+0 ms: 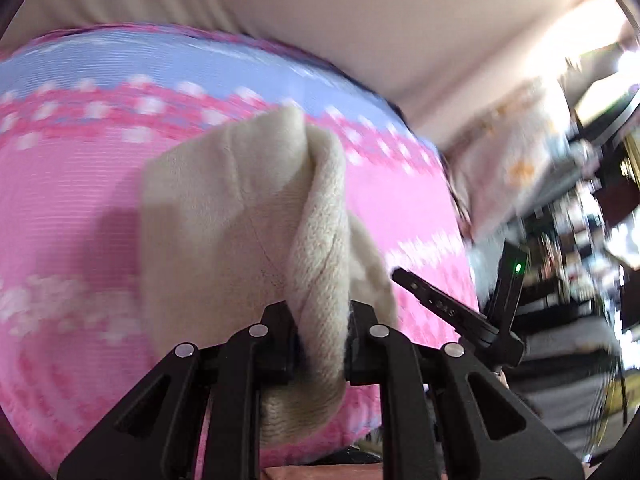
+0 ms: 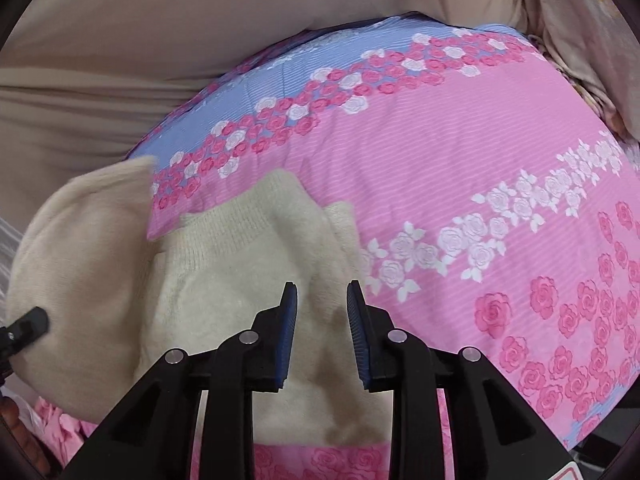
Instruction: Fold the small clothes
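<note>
Left tongs [image 1: 320, 344] pinch a fold of the cream fleece garment [image 2: 248, 280], lifting it above the pink-and-blue rose-print bed cover [image 2: 460, 168]. Right tongs [image 2: 322, 336] hover narrowly parted over the garment's body at six o'clock, pads clear, with the raised flap at nine o'clock.

garment [image 2: 224, 280]: cream fleece, fuzzy, matt
bedsheet [image 2: 440, 168]: smooth printed cloth
gripper arms [image 2: 322, 320]: matt black plastic

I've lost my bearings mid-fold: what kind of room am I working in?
Probably a bedroom at home. The cream garment lies on a pink floral quilt over a beige sheet, and blurred, crowded shelves stand beside the bed.
</note>
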{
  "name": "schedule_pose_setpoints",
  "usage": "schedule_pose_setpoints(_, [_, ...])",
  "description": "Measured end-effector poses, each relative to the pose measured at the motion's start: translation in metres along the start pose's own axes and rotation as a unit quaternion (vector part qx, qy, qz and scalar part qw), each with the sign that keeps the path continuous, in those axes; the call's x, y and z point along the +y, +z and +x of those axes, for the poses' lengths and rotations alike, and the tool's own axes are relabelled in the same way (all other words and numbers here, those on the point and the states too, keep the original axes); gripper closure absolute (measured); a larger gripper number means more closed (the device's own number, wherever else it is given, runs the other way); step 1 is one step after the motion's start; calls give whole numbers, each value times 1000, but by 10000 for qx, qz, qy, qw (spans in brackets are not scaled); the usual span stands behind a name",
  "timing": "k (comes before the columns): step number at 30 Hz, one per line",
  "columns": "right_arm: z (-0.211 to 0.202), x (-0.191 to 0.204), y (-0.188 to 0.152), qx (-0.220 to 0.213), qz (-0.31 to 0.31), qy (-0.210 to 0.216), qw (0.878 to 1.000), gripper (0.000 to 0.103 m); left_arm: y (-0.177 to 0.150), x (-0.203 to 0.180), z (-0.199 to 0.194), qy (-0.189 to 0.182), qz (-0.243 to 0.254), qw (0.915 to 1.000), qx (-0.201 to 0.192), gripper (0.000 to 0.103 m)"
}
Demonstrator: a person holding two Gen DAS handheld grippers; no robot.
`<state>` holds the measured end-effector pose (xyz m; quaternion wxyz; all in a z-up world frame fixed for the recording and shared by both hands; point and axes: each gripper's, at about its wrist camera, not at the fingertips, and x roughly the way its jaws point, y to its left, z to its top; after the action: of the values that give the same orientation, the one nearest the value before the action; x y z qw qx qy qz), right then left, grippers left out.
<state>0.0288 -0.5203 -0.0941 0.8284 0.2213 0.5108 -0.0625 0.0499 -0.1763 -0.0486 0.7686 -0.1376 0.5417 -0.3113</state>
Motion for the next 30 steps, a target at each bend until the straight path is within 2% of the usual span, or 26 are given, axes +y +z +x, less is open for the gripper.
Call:
schedule_pose_setpoints(2, [-2,-9,-4,53,87,21,9999,78,-4,-19,33,-52,201,9995,258,88])
schedule_pose_setpoints(5, [-2,-19,-11,192,178,102,9996,77,-15,-33,80,66,382,9973,626,87])
schedule_pose_setpoints(7, [-2,-20,-16,327,213,248,9989,75,-23,-33,108,177,280,9963,788,82])
schedule_pose_setpoints(8, [-4,-19,-17,386,253,386,9982,73,-25,-30,114,160,49,9965,814,82])
schedule_pose_setpoints(9, [-6,-17,-19,424,302,577,9970,70,-25,-26,110,25,-144,9971,742,82])
schedule_pose_setpoints(10, [-9,-14,-19,447,352,810,9951,61,-25,-25,96,-282,-354,9976,515,78])
schedule_pose_setpoints(11, [-12,-9,-19,453,389,1041,9928,50,-23,-26,81,-437,-394,9978,311,65])
schedule_pose_setpoints(12, [-13,-5,-18,462,392,1176,9912,45,-21,-29,64,-492,-354,9981,81,56])
schedule_pose_setpoints(13, [-12,3,-15,506,371,1323,9892,42,-18,-30,40,-468,-250,9983,-233,37])
schedule_pose_setpoints(15, [-1,16,-11,702,352,1533,9851,35,-15,-24,5,-285,-110,9969,-718,35])
schedule_pose_setpoints(16, [6,21,-9,797,329,1539,9843,32,-14,-17,-12,-76,-60,9957,-916,35])
schedule_pose_setpoints(19, [36,38,-10,1108,115,1072,9880,32,-13,14,-41,452,-279,9926,-1096,35])
schedule_pose_setpoints(21, [57,46,-15,1392,137,946,9856,32,-17,31,-54,748,-443,9891,-1192,35])
schedule_pose_setpoints(22, [65,52,-18,1514,170,1051,9827,33,-19,43,-61,892,-525,9868,-1247,35])
schedule_pose_setpoints(23, [68,60,-20,1515,153,1164,9815,46,-24,52,-67,961,-601,9852,-1288,35])
schedule_pose_setpoints(24, [68,70,-22,1497,28,1173,9817,60,-26,55,-71,988,-621,9846,-1305,35])
schedule_pose_setpoints(25, [64,83,-21,1418,-189,1140,9831,87,-30,60,-76,1067,-632,9832,-1339,35])
schedule_pose_setpoints(27, [33,105,-10,1016,-486,1532,9818,88,-35,64,-84,1180,-641,9812,-1386,35])
schedule_pose_setpoints(30, [-27,114,8,432,-783,1752,9805,90,-40,68,-97,1172,-725,9796,-1464,35])
